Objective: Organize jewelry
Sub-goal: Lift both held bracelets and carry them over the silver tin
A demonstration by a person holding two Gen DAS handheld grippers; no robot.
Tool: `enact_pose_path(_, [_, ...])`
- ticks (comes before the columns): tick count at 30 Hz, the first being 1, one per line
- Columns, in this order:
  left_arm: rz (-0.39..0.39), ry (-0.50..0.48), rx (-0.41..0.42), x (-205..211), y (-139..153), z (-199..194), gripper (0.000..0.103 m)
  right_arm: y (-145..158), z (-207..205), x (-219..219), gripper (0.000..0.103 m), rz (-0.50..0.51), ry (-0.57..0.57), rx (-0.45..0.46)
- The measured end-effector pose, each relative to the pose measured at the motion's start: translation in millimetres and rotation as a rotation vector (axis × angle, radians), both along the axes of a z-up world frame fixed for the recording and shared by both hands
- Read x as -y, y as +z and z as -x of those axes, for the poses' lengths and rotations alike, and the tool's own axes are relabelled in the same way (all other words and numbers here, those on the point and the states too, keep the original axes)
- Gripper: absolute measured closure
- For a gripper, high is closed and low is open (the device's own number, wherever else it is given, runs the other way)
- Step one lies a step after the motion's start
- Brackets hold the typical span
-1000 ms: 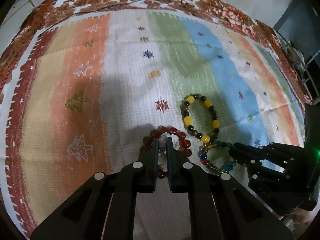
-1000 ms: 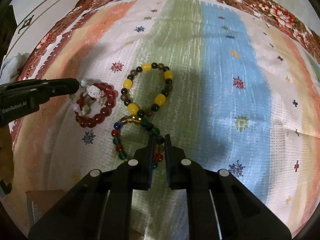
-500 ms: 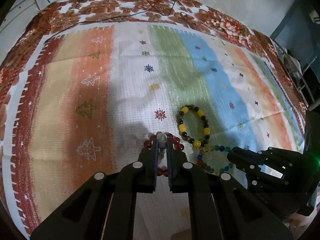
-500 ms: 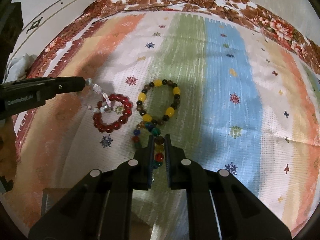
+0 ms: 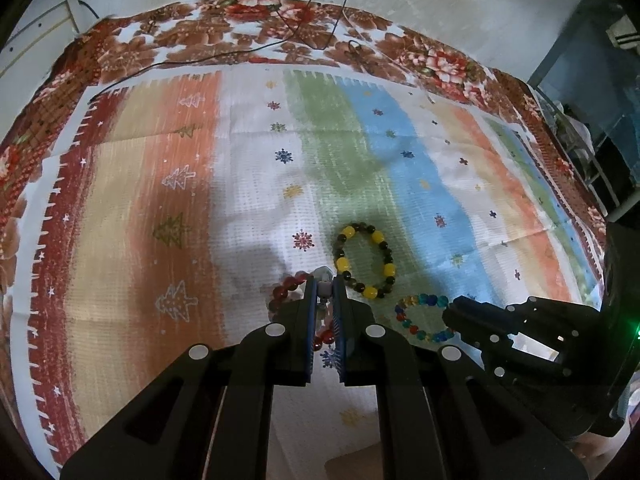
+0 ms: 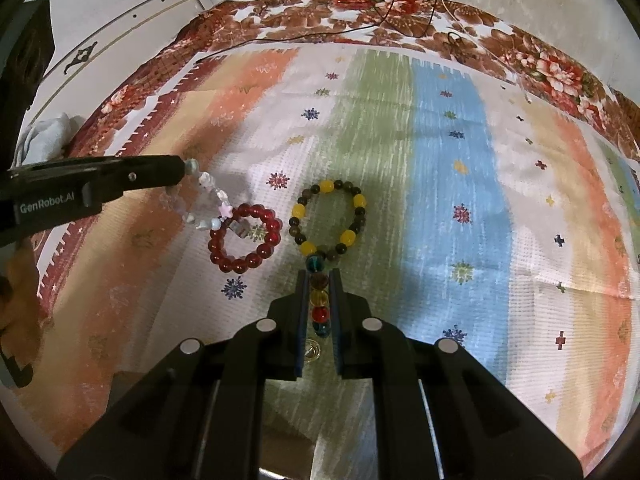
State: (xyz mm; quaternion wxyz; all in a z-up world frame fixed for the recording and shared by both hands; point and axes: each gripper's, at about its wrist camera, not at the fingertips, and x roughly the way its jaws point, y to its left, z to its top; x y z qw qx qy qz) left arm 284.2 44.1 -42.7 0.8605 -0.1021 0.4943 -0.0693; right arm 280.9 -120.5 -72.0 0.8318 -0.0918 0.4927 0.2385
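right gripper [image 6: 319,304]: we see it clamped on the multicolour bead bracelet [image 6: 319,294], beads stacked between the fingers.
left gripper [image 5: 324,300]: narrow, pinching a pale bead of the pastel charm bracelet [image 6: 208,196]; in its own view we only make out that one bead.
right view only: the pastel strand hangs from the left gripper tip, its low end draped over the red bead bracelet [image 6: 244,238].
left view only: the multicolour bracelet [image 5: 420,318] shows as a full loop held at the right gripper [image 5: 454,314] tip.
red bracelet: flat on the cloth, half hidden behind the left fingers in the left view.
yellow-and-dark bead bracelet [image 6: 329,218]: flat, just beyond the right fingertips, beside the red one.
striped cloth [image 6: 448,152]: under everything, floral blanket [image 6: 400,16] behind.
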Motion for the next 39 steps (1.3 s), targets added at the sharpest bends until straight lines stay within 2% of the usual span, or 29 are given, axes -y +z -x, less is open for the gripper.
enact_pose_path(14, [-0.008, 0.003, 0.008, 0, 7, 22, 0.096, 21, 22, 11, 0.092, -0.013, -0.005, 0.041])
enact_pose_path(28, [-0.005, -0.017, 0.061, 8, 33, 56, 0.096, 53, 48, 24, 0.092, -0.05, -0.021, 0.098])
enact_pose_path(39, [0.031, -0.05, 0.114, 21, 53, 86, 0.096, 66, 78, 31, 0.092, -0.077, -0.005, 0.123])
